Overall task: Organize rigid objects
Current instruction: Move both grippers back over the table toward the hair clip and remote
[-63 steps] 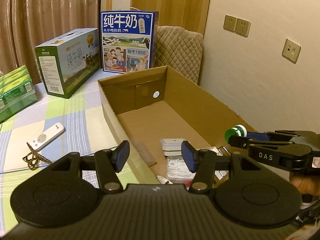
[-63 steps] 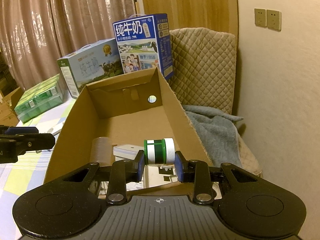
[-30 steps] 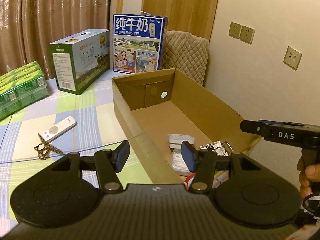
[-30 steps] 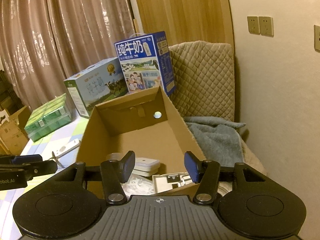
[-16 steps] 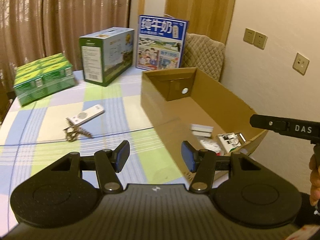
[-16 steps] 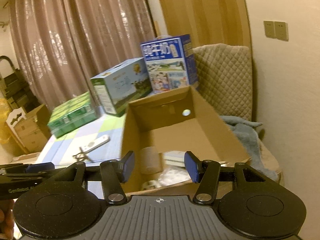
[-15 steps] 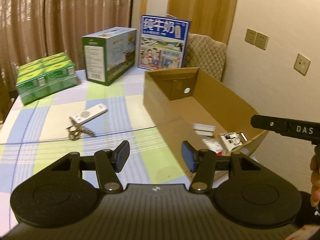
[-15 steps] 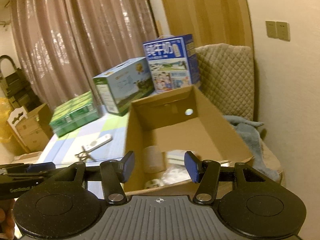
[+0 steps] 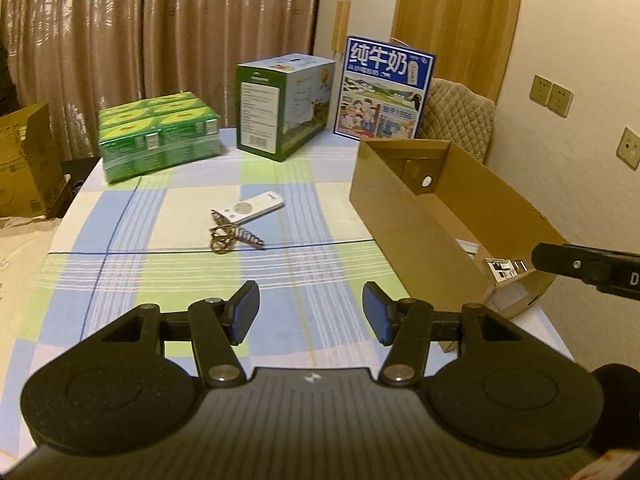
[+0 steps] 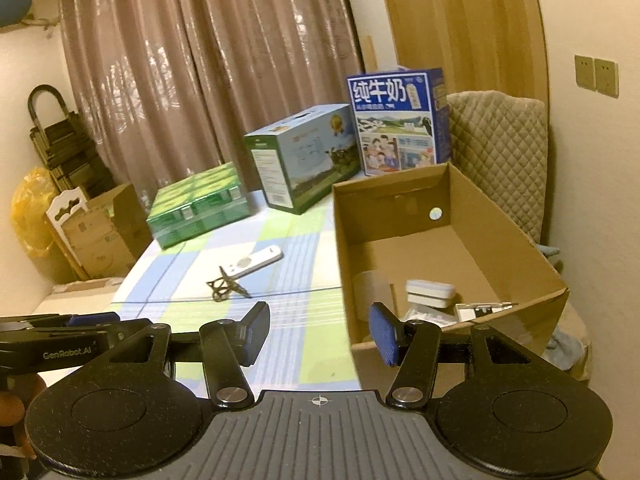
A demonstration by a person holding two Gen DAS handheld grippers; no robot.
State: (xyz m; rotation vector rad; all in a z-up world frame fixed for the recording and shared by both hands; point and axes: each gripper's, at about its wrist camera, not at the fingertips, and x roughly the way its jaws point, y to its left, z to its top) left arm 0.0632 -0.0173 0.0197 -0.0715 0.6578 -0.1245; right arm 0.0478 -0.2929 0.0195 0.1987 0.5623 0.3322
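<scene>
Curtains and a wood-panelled wall back a counter [image 9: 120, 216] spread with a checked cloth in pale blue, green and cream. Along its far edge, across the upper middle of the left wrist view, stand three cartons: one blue milk carton [image 9: 386, 92], one green-and-white carton [image 9: 286, 106] and one green shrink-wrapped pack [image 9: 158, 134]. One open cardboard box [image 10: 508, 248] fills the right of both views; its floor already holds several small items, among them one white case [image 10: 430, 293], too crowded to count exactly.

Two things remain loose on the cloth at centre frame: one white remote [image 9: 250, 208] and, touching its near end, one bunch of keys [image 9: 230, 237]. The remote's long axis runs on a diagonal, lower left to upper right.

The coming move likely turns on this: both lie straight ahead of the left claw [image 9: 310, 312], up the frame from its tips and well apart from them, whereas from the right claw [image 10: 318, 334] they sit up and to the left. The left hand therefore looks the better placed. Its jaws would close across the remote's narrow width only after some turn of the wrist, judging by that slant.

Both claws stand parted and empty, nothing between their blue pads [image 10: 384, 334].
</scene>
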